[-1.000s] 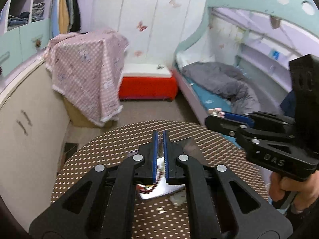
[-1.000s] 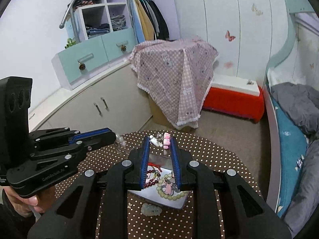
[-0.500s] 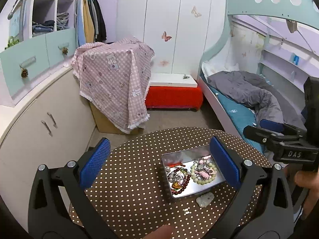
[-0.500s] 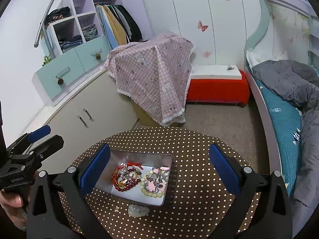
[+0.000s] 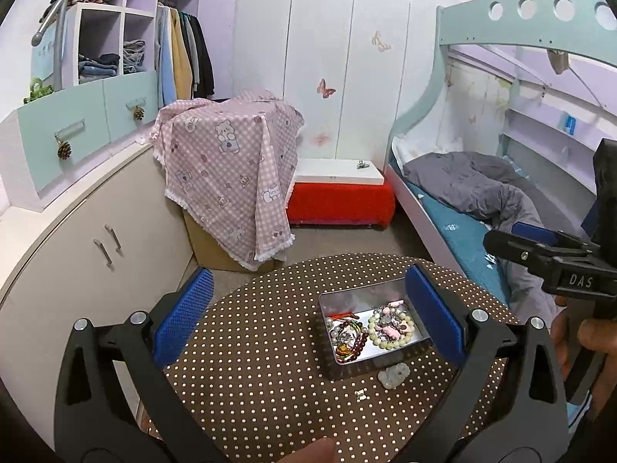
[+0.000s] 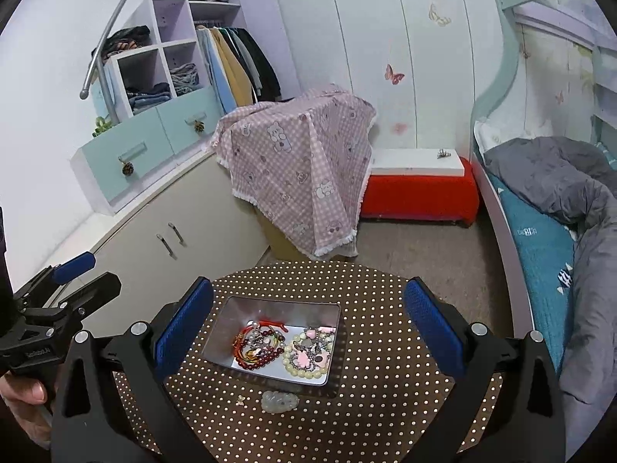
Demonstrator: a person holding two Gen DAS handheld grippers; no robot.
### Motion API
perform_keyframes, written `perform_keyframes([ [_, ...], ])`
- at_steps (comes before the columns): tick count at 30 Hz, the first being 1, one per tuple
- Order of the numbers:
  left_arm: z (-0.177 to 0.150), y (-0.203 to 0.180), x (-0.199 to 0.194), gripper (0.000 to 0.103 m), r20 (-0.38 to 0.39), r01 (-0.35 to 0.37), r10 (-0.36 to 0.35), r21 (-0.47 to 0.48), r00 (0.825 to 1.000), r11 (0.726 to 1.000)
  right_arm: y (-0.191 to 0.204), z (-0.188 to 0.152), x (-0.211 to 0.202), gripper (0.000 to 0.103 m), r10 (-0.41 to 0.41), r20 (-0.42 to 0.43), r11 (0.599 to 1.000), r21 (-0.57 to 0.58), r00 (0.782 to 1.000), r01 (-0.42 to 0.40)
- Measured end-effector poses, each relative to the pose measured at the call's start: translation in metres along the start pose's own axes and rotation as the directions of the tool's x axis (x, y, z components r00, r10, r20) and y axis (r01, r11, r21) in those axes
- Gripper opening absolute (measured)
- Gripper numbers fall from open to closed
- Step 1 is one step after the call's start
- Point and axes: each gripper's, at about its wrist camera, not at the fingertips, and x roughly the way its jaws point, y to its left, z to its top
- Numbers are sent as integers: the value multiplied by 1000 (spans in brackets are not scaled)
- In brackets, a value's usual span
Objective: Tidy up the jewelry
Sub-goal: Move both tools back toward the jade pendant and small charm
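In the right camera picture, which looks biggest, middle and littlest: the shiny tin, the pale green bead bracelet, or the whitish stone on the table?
1. Shiny tin, biggest
2. Pale green bead bracelet, lying inside the tin
3. Whitish stone, littlest, though it lies nearer the camera

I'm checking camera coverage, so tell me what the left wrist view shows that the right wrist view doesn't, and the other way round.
Only the left wrist view shows the right tongs from the side, the bed's upper frame with round holes, and a fingertip at the bottom edge. Only the right wrist view shows the left tongs from the side. Both show the metal tin holding bracelets, the pale pendant and a tiny piece lying outside it on the dotted table, plus their own tongs open.
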Motion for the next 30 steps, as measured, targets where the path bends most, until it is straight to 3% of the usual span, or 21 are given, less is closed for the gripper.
perform_keyframes([
  [8, -18, 9, -19, 97, 34, -16, 17, -33, 999, 999, 4, -8, -23, 96, -11, 37, 1000, -11, 999, 12],
  [13, -38, 11, -22, 97, 27, -7, 8, -41, 1000, 999, 3, -32, -26, 96, -35, 10, 999, -26, 999, 35],
  [21, -83, 2, -5, 97, -82, 20, -21, -14, 996, 1000, -8, -80, -26, 96, -56, -67, 998, 14, 996, 57],
  [30, -119, -15, 36, 97, -201, 43, -34, 40, 979, 998, -25, -117, -8, 96, -65, -167, 995, 67, 984, 77],
])
